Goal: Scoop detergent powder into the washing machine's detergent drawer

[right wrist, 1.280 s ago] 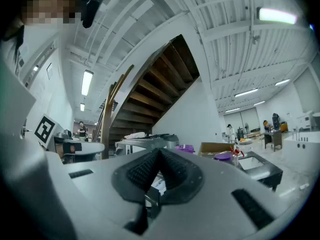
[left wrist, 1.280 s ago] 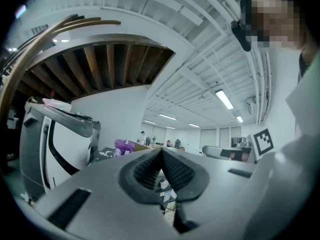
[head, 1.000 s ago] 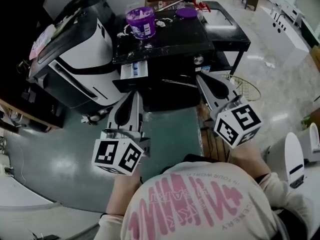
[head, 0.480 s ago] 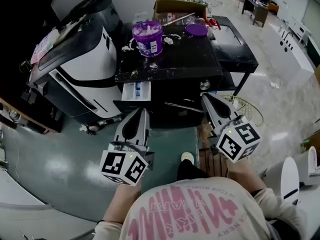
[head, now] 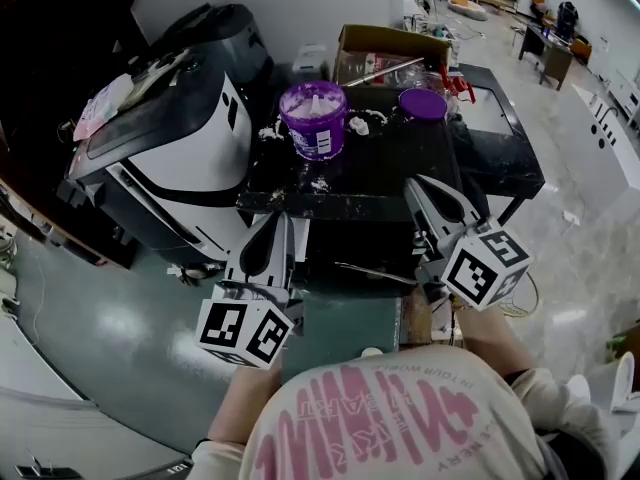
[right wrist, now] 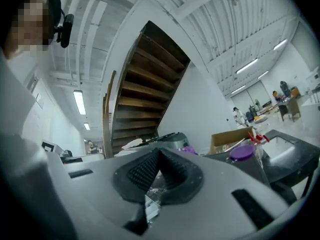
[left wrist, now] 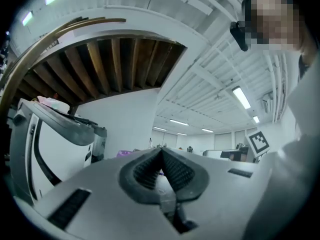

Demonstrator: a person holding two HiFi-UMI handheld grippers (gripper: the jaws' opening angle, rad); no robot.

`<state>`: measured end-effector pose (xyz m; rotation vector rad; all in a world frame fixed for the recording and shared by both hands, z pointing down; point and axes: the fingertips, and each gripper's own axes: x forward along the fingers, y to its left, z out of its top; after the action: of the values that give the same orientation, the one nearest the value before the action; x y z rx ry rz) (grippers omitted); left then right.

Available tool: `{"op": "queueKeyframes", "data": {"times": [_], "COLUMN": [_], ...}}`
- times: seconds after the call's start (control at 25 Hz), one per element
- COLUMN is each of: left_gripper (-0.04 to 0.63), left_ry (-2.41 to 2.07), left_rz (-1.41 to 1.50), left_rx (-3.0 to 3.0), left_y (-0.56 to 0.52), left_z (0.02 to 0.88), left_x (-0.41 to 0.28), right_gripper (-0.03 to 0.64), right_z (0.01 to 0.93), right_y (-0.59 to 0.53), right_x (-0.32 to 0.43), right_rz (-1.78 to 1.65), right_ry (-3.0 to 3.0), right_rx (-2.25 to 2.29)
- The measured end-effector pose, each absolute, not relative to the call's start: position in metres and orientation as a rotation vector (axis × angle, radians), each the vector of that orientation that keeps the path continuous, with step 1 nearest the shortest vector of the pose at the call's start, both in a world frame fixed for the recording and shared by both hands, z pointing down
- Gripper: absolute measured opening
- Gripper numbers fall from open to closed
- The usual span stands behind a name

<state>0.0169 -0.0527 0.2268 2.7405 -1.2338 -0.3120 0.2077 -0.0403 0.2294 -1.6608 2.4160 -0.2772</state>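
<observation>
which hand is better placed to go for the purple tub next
Left, narrowly. The left hand-held gripper points almost straight at the tub; the right hand-held gripper sits off to the side, nearer the lid. Both are shut and empty.

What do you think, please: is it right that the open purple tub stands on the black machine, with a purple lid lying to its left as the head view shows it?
Not quite. The purple lid lies to the right of the purple tub, not to its left, as the head view shows. The rest holds: the tub stands open on the black machine.
</observation>
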Motion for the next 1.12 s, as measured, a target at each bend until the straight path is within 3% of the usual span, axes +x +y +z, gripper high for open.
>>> {"op": "queueKeyframes", "data": {"times": [0.24,0.44,0.76,1.12], "left_gripper": [0.002,0.002,0.002,0.002], "left_ry": [-1.308,-1.312,-1.351,-1.416], "left_rz": [-0.333,-0.237,-0.221,-0.210], "left_rx": [2.709,2.654,2.575,2.529], "left_y": [-0.085,-0.109,-0.149,-0.215], "left_z": [0.229,0.256,0.283,0.283], "left_x": [0.037,0.051,0.047,0.009], "right_gripper": [-0.002,-0.002,-0.002,0.000], "right_z": [0.231,0.277,0.334,0.316], "right_y": [-0.079,-0.099,-0.132,-0.220], "right_x": [0.226,0.236,0.235,0.211], "right_rz": [-0.255,-0.474,-0.687,-0.708], "right_ry": [2.495,2.524,2.562,2.627], "right_rx": [-1.606,-1.603,-1.605,-1.440]}}
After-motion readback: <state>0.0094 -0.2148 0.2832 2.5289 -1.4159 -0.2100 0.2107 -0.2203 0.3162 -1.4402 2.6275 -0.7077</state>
